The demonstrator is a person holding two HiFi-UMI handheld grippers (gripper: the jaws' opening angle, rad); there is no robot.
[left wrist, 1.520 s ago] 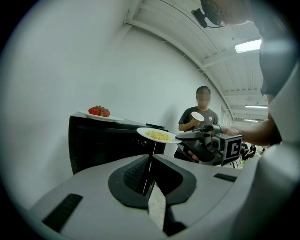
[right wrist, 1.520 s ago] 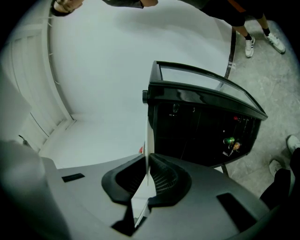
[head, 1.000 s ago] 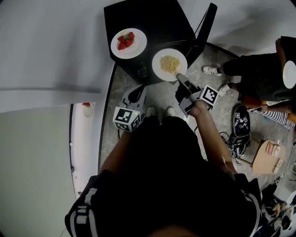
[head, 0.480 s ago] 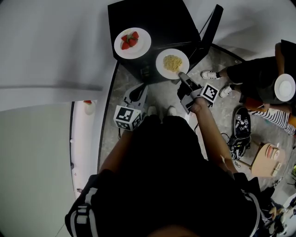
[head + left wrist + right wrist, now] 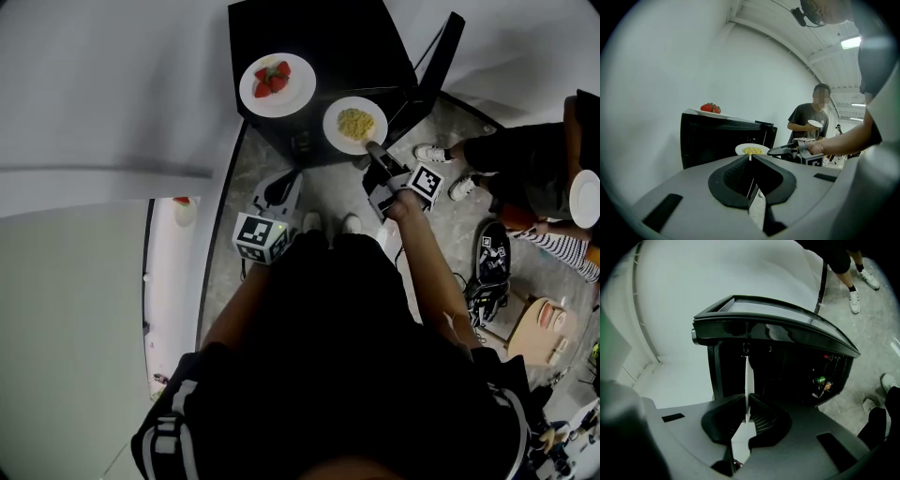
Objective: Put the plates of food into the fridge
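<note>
A white plate of yellow food [image 5: 355, 125] hangs in front of the black fridge [image 5: 319, 37], whose door [image 5: 439, 58] stands open to the right. My right gripper [image 5: 378, 155] is shut on the plate's near rim. The right gripper view shows that plate [image 5: 747, 380] edge-on between the pads, before the dark fridge opening [image 5: 787, 366]. A second white plate with strawberries [image 5: 277, 84] rests on top of the fridge. Lower left, my left gripper [image 5: 279, 190] is shut and holds nothing. Past its closed jaws, the left gripper view shows the plate of yellow food [image 5: 752, 150] and the strawberries [image 5: 710, 108].
Another person [image 5: 530, 169] stands at the right holding a white plate [image 5: 585, 199]. Shoes [image 5: 491, 258], cables and a wooden board [image 5: 539, 328] lie on the floor to the right. A white wall runs along the left. Cans [image 5: 819, 380] sit low inside the fridge.
My right gripper has sunk a little with the plate of yellow food in front of the fridge. The person at the right has shifted their plate. The left gripper stays put.
</note>
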